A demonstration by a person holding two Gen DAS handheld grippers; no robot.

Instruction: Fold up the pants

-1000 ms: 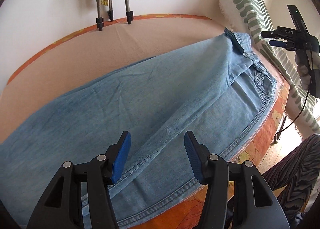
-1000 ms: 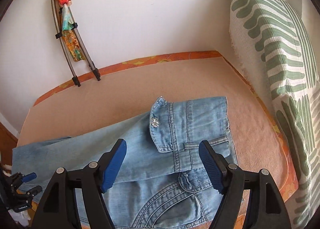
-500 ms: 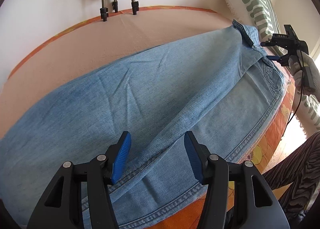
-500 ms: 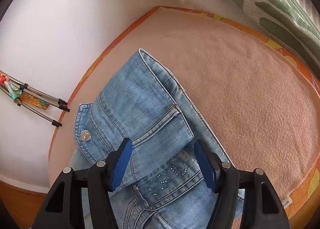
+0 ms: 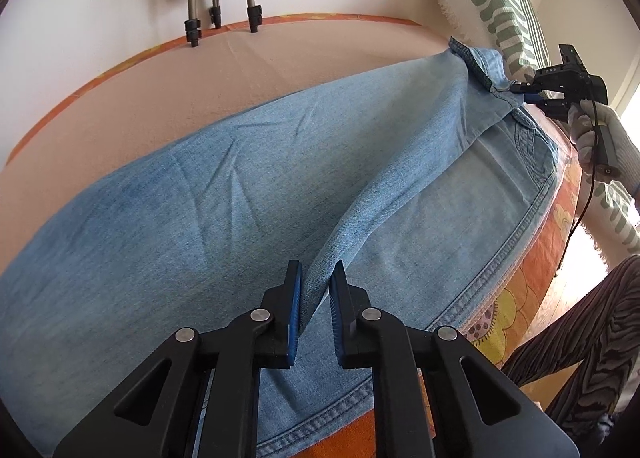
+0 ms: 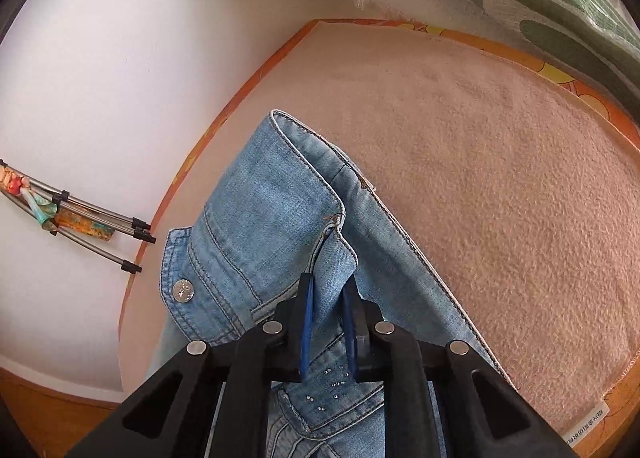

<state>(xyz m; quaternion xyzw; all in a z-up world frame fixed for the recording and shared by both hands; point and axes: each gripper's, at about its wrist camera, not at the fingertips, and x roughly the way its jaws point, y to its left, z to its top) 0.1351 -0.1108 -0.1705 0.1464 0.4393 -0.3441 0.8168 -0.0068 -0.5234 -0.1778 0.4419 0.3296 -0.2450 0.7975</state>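
Both grippers bite denim: the left gripper [image 5: 315, 298] pinches the upper leg's edge of the light-blue denim pants [image 5: 200, 194], lying along the pink blanket's [image 5: 160, 98] front edge; the right gripper [image 6: 328, 318] clamps the waistband. Lengthwise fold underway, I'd say; next, carry both together across.

light blue denim pants [image 5: 224, 194], folded lengthwise, stretched from 8 to 2 o'clock, inner-leg fold raised, waistband with silver button [image 6: 183, 291] lifted
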